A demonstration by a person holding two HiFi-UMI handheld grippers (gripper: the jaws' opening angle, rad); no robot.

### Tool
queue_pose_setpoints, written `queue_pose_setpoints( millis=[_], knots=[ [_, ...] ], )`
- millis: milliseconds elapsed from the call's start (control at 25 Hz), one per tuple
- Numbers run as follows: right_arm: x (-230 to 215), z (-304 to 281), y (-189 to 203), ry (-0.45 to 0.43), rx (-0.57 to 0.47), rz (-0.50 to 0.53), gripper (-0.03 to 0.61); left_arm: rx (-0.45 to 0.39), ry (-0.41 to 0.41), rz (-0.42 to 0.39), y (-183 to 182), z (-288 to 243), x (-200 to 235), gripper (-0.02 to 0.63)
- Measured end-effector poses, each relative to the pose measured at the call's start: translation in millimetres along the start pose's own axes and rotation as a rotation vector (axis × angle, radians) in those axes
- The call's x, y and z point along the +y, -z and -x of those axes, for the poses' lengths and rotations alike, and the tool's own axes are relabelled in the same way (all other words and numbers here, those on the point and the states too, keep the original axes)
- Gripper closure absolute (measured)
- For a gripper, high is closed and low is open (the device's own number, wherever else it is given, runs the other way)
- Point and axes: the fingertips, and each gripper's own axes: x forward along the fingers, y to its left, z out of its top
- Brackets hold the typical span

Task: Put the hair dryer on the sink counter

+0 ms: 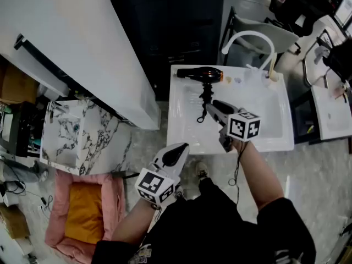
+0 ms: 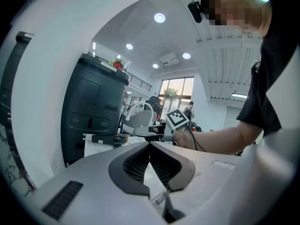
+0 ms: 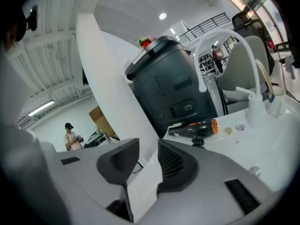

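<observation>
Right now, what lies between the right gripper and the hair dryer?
In the head view, only the dryer's own black cord and bare white sink lie between the right gripper and the hair dryer.

Tall dark cabinet (image 1: pixel 176 26) at the back, with a small red thing (image 3: pixel 146 43) on its top. Just left of the cabinet, a broad white slanted panel (image 1: pixel 82 43). Further left of the cabinet and lower in the head view, a marble-patterned counter (image 1: pixel 71 139). Below that, well apart from the cabinet, a pink pet bed (image 1: pixel 58 213) with an orange cushion (image 1: pixel 85 213) inside. Far left of the cabinet, a brown cardboard box (image 1: pixel 14 84). Right of the cabinet, a black chair (image 1: pixel 302 4) and a white table (image 1: pixel 330 114). Left of the cabinet past the panel, a person in a cap (image 3: pixel 71 136), too small for detail. Above the cabinet, round ceiling lights (image 2: pixel 159 18); to its right, a bright window (image 2: pixel 177 90).
</observation>
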Motion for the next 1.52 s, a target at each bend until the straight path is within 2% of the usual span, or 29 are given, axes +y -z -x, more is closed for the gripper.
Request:
queue_pose_setpoints(
  millis=[80,280,480,640,880,1040,1280,1520],
  knots=[
    [27.8,16.2,-3.9,-0.035,-0.054,0.012,0.572,-0.011,0.006,-0.003,-1.7,15.1,-3.3,0.612],
    [107.9,51.6,-4.8,-0.108,-0.156,0.128,0.580,-0.039,0.011,0.008,-3.7,53.0,-8.5,0.611],
    [168.9,83.8,8.7,-0.100,-0.207,0.222,0.581,-0.052,0.034,-0.002,0.1,84.7,-13.5,0.611],
    [195.5,103.1,27.6,-0.077,-0.212,0.225,0.581,-0.051,0.063,-0.001,5.0,102.2,-17.7,0.612],
    [214.2,131.1,48.0,-0.039,-0.216,0.213,0.581,-0.039,0.108,-0.016,8.7,115.8,-40.4,0.612],
    [217.9,149.3,54.4,-0.021,-0.228,0.241,0.580,-0.039,0.119,-0.027,12.7,117.1,-58.8,0.612],
    [209.3,187.2,59.0,-0.020,-0.236,0.291,0.580,-0.039,0.080,-0.033,20.0,108.3,-89.5,0.611],
    [189.1,244.4,69.5,-0.048,-0.239,0.337,0.580,-0.042,0.025,-0.020,32.8,91.1,-146.0,0.611]
  ],
)
